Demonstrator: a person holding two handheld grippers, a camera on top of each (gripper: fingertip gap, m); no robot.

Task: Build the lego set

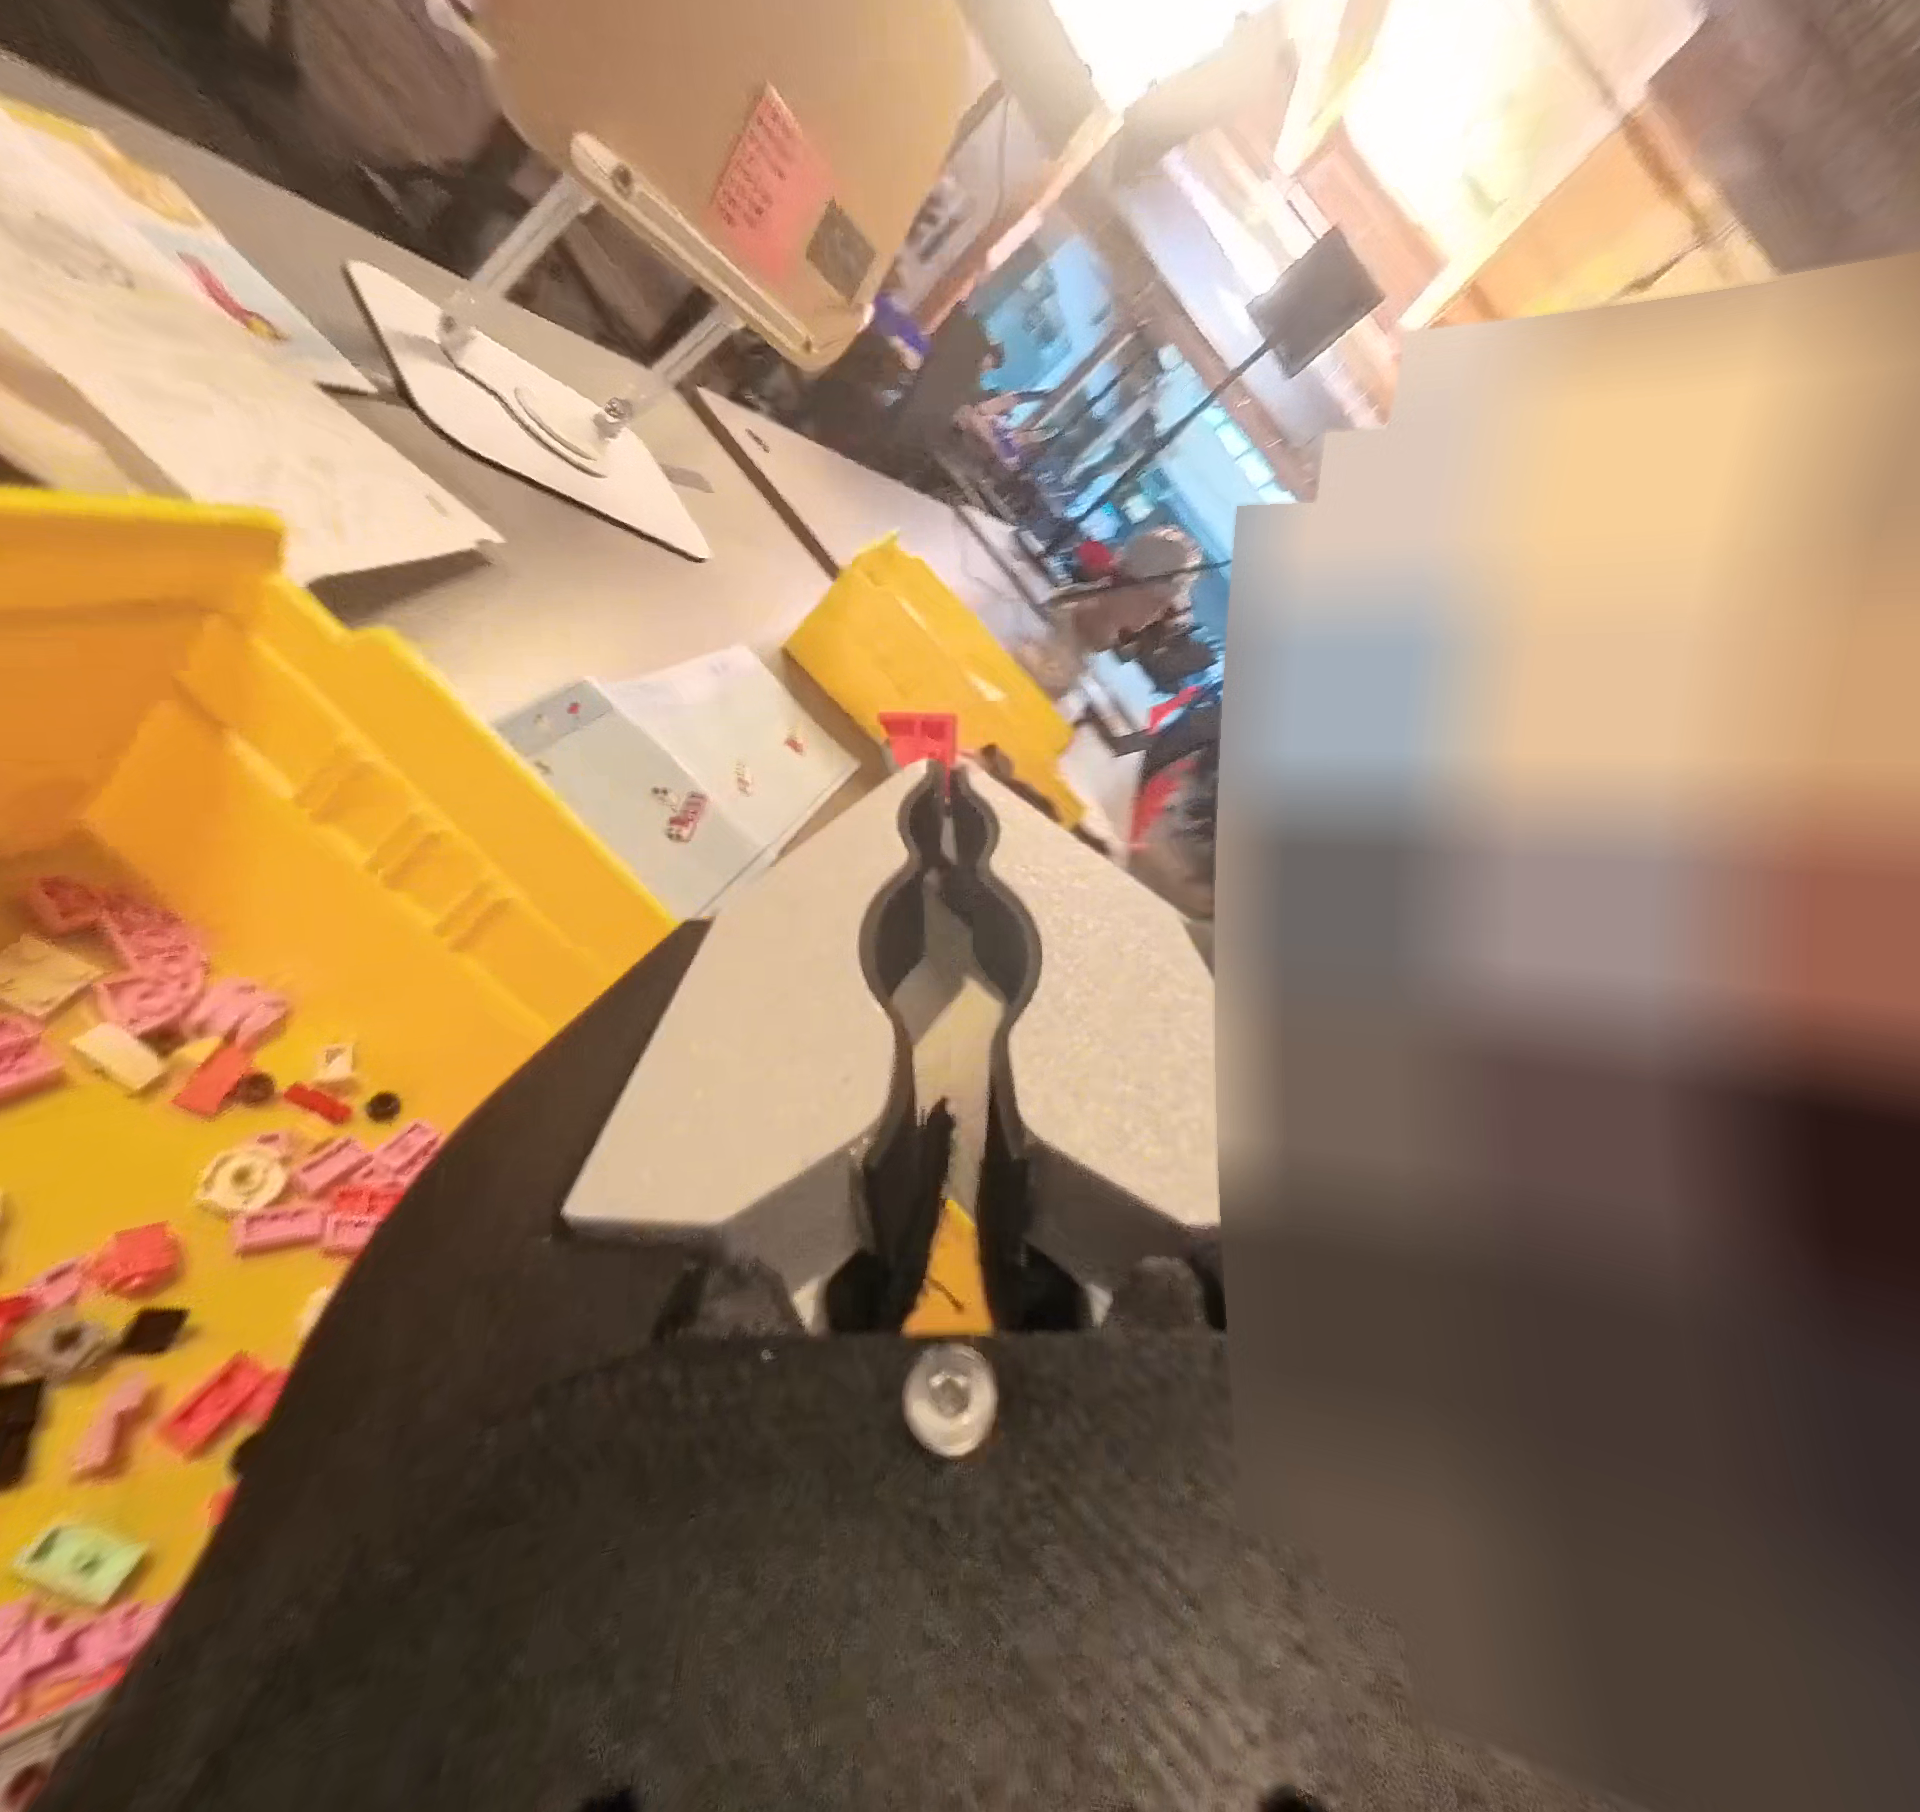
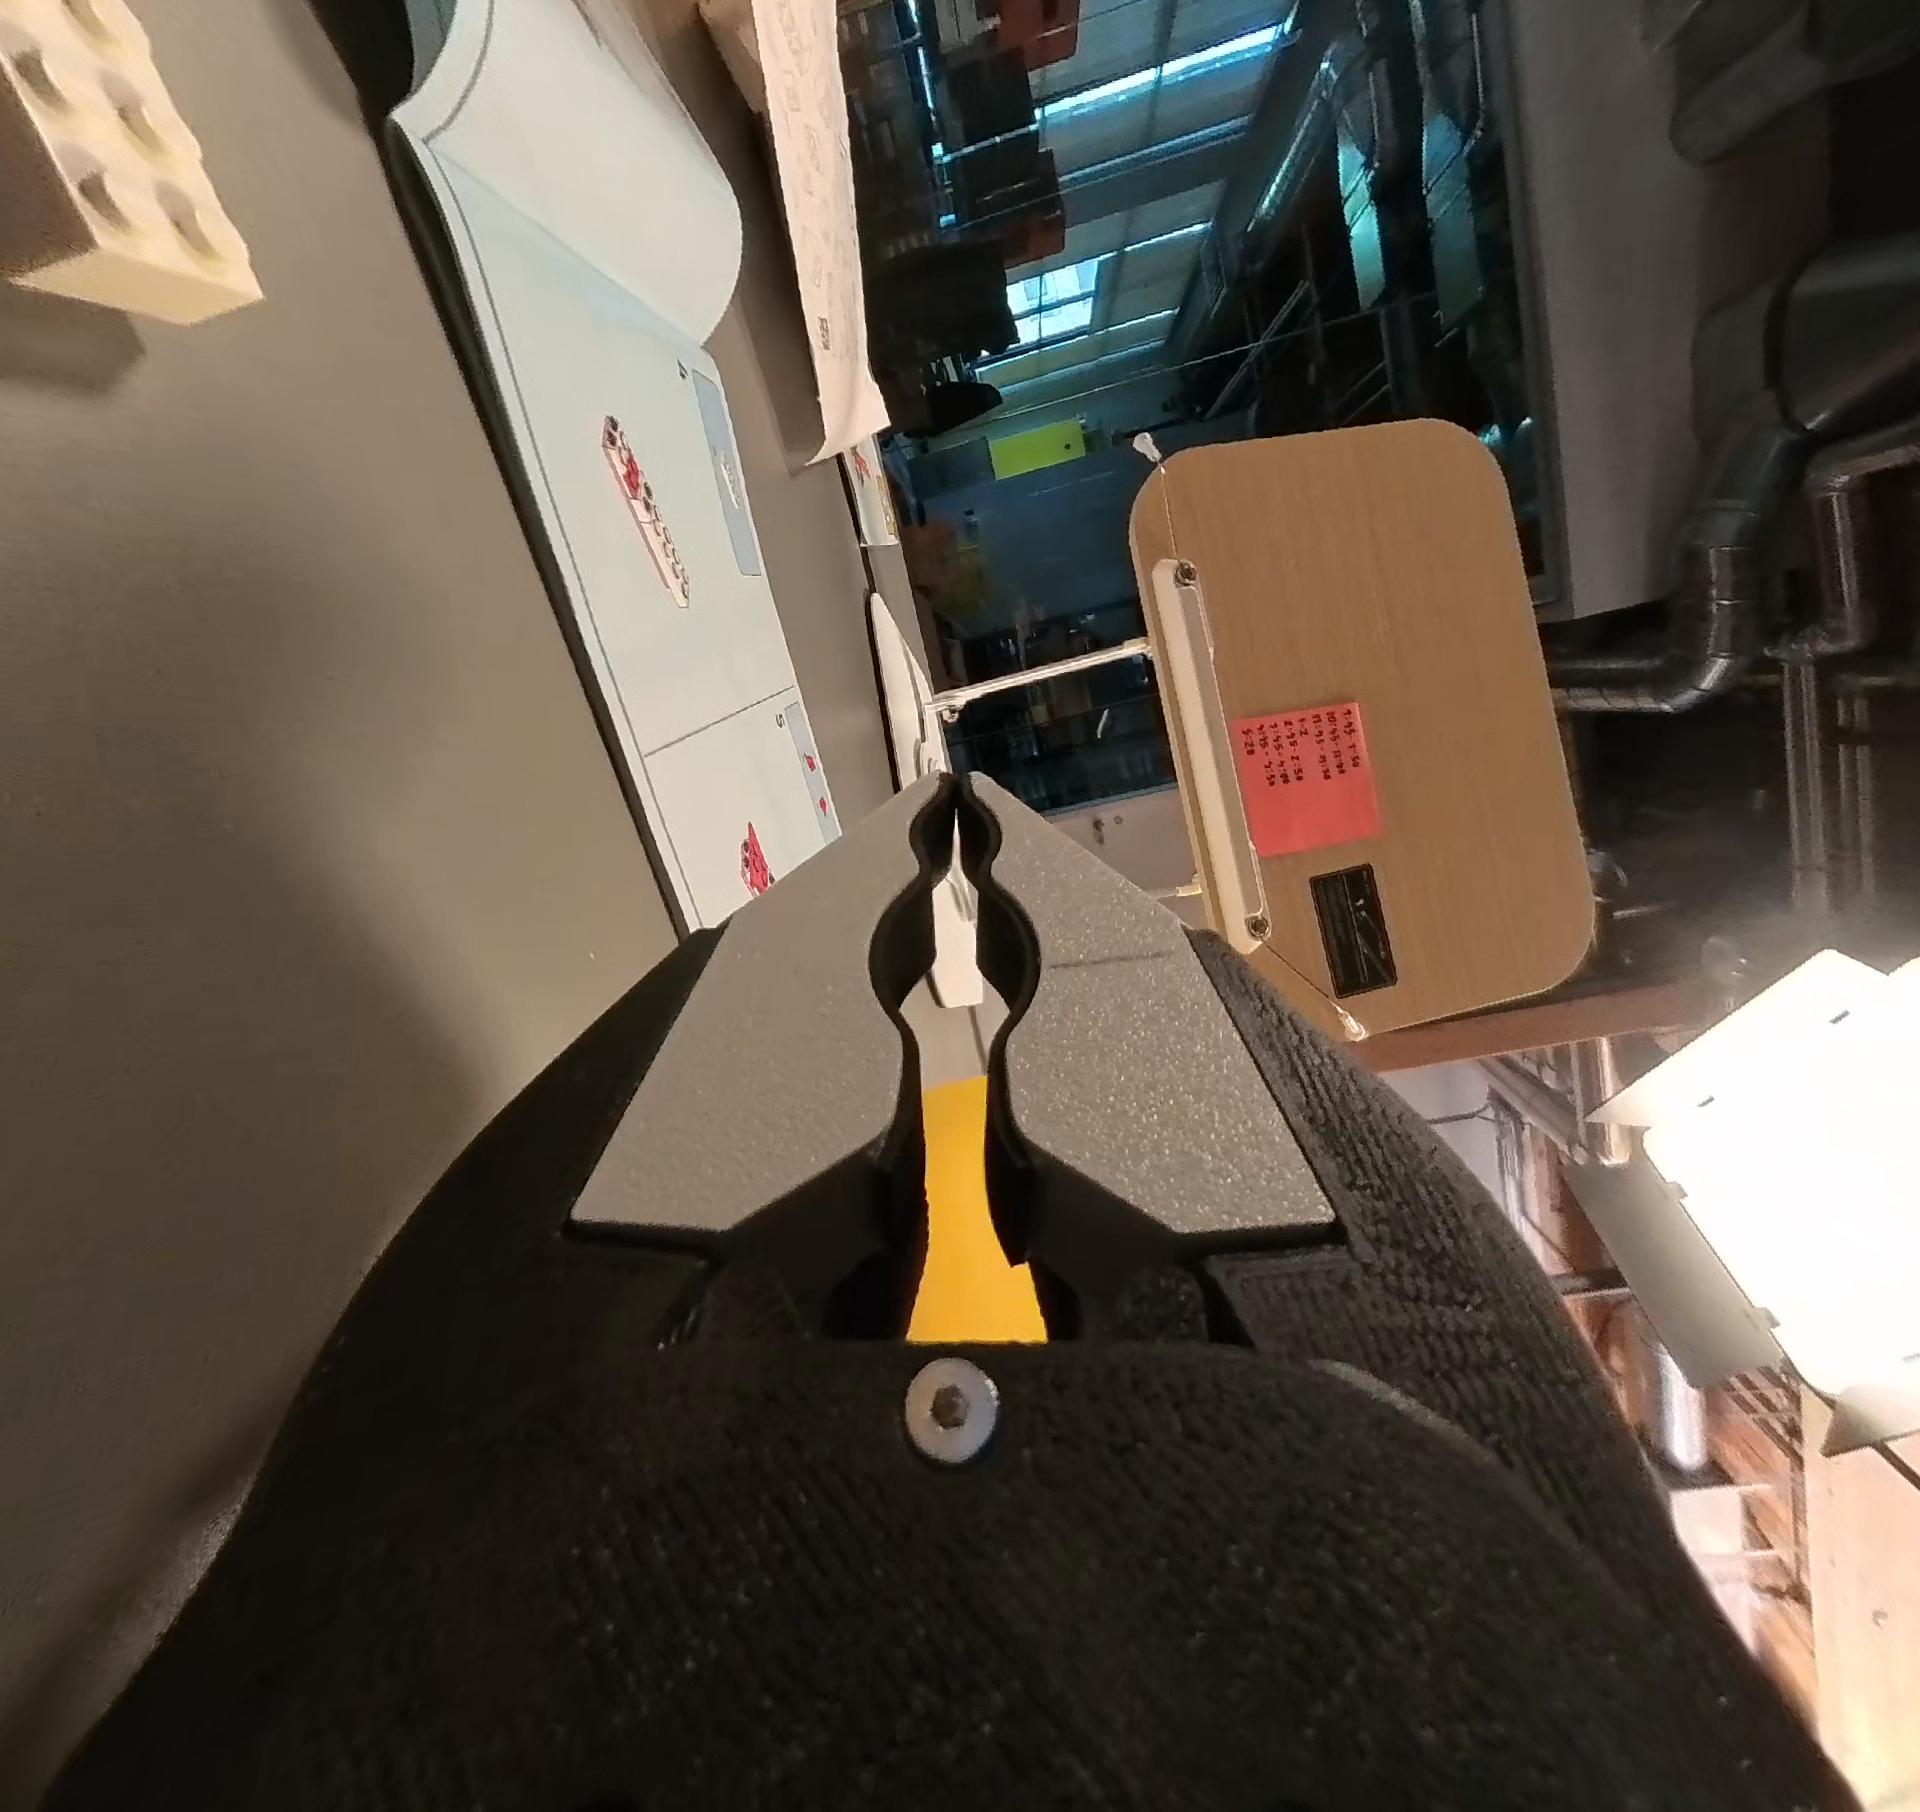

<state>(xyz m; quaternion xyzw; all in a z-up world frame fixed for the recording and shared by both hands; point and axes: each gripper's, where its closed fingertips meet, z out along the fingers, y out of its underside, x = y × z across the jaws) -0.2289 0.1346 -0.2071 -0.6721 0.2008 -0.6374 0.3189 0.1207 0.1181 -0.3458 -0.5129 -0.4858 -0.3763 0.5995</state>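
Red brick (image 1: 918, 736) pinched in left gripper (image 1: 943, 788), seemingly

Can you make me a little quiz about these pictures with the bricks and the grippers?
1. True or false: the left gripper pinches a small red brick piece at its tips.
2. What colour is the tray that holds the loose pink and red bricks?
A. blue
B. yellow
C. green
3. In the right wrist view, what lies open on the grey table to the left of the right gripper?

Key:
1. True.
2. B.
3. A building instruction booklet with brick pictures on its pages.
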